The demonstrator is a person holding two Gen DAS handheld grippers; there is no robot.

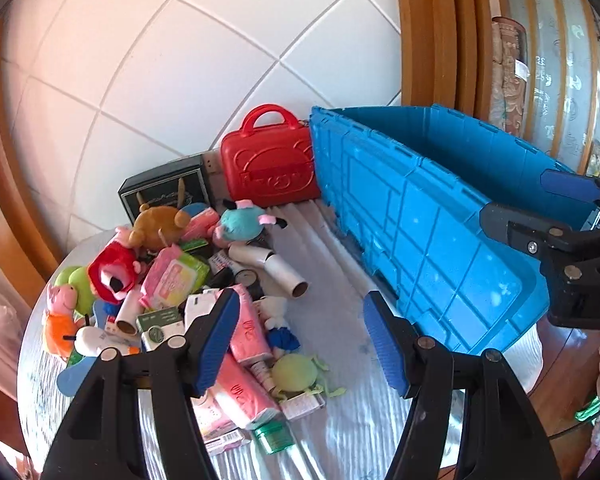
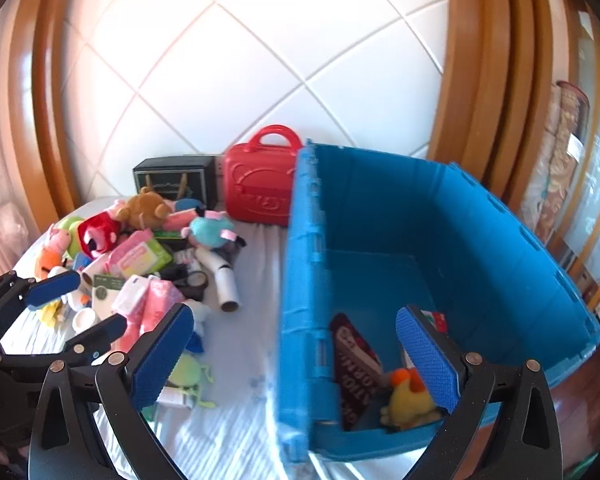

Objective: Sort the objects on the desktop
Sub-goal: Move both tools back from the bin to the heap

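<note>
Inside, one blue bin [image 2: 440, 216] holds two items; both claws [image 1: 300, 340] [image 2: 296, 356] spread, empty.

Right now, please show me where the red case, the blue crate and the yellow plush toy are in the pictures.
red case [image 1: 270, 168]: left wrist view, on its embossed front face.
blue crate [image 2: 380, 208]: right wrist view, on its inner back wall.
yellow plush toy [image 2: 410, 402]: right wrist view, on its body, inside the crate.

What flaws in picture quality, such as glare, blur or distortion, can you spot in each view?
Left wrist view: fisheye bends the tiled wall, with pinkish glare at upper left. Right wrist view: motion blur smears the near edge of the blue crate, and the door frame curves.
</note>
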